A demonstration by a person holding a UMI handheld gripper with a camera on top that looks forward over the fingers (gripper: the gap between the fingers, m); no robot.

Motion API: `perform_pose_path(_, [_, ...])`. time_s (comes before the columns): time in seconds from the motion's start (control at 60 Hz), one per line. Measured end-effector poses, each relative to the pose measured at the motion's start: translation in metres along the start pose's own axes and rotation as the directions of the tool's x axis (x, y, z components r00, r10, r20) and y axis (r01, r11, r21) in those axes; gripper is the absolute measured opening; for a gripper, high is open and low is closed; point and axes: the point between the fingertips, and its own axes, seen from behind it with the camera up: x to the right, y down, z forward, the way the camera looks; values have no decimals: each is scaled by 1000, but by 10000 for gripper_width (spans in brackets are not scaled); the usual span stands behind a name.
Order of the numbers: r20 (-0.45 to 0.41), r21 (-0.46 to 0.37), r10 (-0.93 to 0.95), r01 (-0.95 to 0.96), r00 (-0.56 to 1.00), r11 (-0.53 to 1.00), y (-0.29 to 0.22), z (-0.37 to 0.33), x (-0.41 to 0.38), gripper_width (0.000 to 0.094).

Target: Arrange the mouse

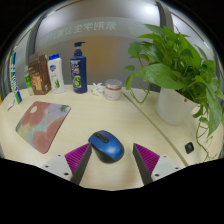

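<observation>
A blue and black computer mouse lies on the cream desk, between and slightly ahead of my fingertips. A gap shows on both sides of it. My gripper is open, its magenta pads flanking the mouse's near end. A patterned mouse mat in red and green lies on the desk to the left, apart from the mouse.
Several bottles and a box stand along the back left by the wall. A small jar stands at the back middle. A leafy plant in a white pot fills the right. A white cable runs beside the pot.
</observation>
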Motion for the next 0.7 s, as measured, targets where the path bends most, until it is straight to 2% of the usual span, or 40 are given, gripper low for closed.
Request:
perform_pose_path(0.133, [-10,10,-1,1,1000,1000,-13,21,14,833])
perform_pose_path(0.2, [-12,10,16,-15,1000,1000,-16,31,20,787])
perform_pose_path(0.267, [0,13,43,-43,999,999,-19,37,20,708])
perform_pose_path(0.367, [16,15,53,-53,998,998,-18,39,17,488])
perform_pose_path(0.5, [-6,33,9,-9,1000,999,-20,39,17,415])
perform_pose_path(0.583, [-50,20,19,-18,999,1000,-19,37,19,378])
perform_pose_path(0.7, [-118,46,49,-44,992,998,-35,17,17,378])
